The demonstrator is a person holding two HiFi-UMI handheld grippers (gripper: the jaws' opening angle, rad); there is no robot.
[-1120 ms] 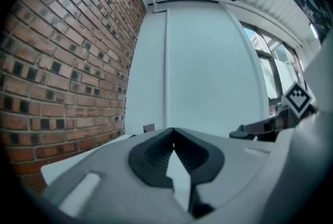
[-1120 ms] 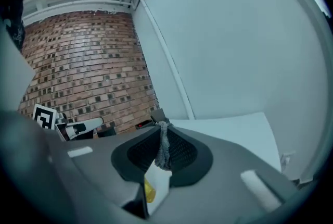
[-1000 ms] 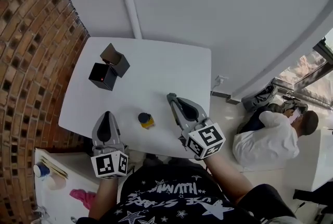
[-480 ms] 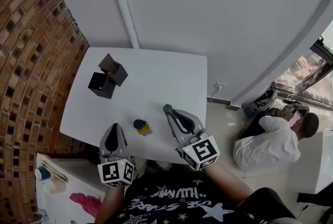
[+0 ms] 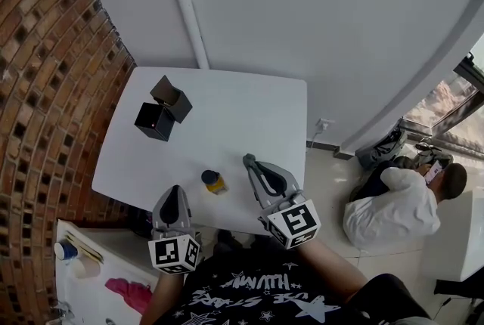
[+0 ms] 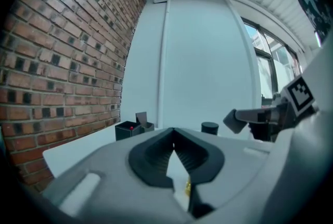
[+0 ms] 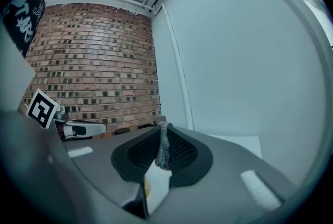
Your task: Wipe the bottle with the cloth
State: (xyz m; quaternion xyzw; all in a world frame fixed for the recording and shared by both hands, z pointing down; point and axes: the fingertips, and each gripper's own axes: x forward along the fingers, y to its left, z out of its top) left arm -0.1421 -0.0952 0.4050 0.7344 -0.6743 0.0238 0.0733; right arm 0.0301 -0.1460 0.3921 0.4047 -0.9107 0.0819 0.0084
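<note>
A small yellow bottle with a black cap stands near the front edge of the white table. My right gripper reaches over the table just right of the bottle, apart from it. It is shut on a thin grey cloth pinched upright between its pads. My left gripper hangs at the table's front edge, left of the bottle, shut with nothing between its pads. In the left gripper view the right gripper shows beside the cap.
Two black boxes stand at the table's far left, by the brick wall. A person sits on the floor at the right. A low white stand with a cup and a pink thing is at lower left.
My left gripper has drawn back from over the table to its front edge and sunk lower. The right gripper and the bottle have kept their places.
</note>
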